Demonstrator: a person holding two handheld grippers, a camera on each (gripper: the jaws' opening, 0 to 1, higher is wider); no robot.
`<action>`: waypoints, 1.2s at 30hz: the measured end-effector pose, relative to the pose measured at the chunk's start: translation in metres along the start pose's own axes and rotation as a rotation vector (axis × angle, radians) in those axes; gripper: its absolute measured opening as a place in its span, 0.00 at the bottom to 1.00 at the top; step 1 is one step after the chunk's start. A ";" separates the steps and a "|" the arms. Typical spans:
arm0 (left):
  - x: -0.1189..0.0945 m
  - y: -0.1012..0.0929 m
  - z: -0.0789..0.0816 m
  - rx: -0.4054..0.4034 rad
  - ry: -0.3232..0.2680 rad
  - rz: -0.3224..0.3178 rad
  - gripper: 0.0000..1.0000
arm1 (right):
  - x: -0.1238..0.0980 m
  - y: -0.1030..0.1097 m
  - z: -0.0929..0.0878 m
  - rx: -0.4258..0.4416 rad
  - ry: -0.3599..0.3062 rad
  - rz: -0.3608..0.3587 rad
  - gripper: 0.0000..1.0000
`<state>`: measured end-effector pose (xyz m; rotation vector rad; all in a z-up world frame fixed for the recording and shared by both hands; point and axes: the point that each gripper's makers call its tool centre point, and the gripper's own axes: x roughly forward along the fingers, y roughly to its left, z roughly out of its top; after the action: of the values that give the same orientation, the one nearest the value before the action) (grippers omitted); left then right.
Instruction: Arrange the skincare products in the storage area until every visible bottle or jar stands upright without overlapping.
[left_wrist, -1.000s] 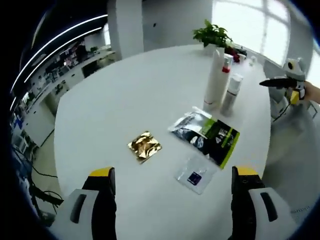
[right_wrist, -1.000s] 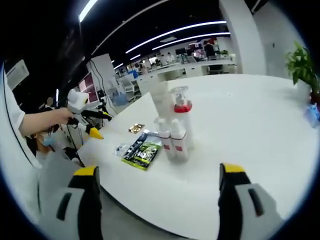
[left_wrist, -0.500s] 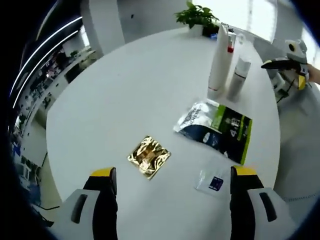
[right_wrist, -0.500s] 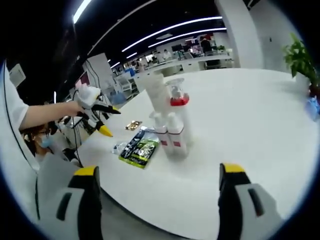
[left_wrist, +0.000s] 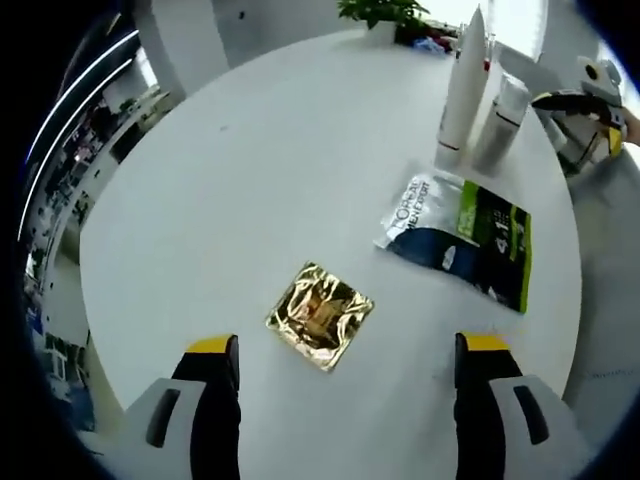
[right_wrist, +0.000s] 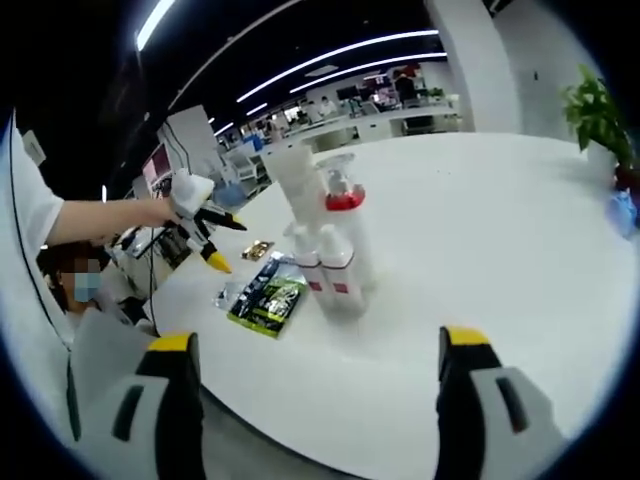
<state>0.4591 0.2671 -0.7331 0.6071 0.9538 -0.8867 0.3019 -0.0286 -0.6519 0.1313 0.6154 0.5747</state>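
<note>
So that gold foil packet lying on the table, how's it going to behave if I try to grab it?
The gold foil packet lies flat and crinkled on the table, so it is probably light and floppy. Its shiny surface may slip, and it might slide when pushed.

Open left tool (left_wrist: 340, 375) hovers above gold sachet (left_wrist: 320, 316).

Bright, even light falls on the white table (left_wrist: 250, 180), with daylight glare from windows behind the bottles (left_wrist: 480, 90). Ceiling strips (right_wrist: 330, 60) glow against a dim office. Fisheye bending curves the edges; distant desks blur.
</note>
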 end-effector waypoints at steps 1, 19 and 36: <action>0.002 0.002 0.001 0.011 0.005 -0.002 0.85 | 0.001 0.000 0.000 -0.001 0.003 0.001 1.00; 0.029 0.014 0.009 0.078 0.138 -0.065 0.74 | 0.009 -0.003 -0.001 0.013 0.014 0.001 1.00; 0.030 0.018 0.013 0.035 0.171 -0.082 0.52 | 0.009 -0.006 -0.001 0.019 0.014 -0.003 1.00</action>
<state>0.4884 0.2551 -0.7523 0.6861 1.1251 -0.9370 0.3101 -0.0290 -0.6589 0.1446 0.6350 0.5677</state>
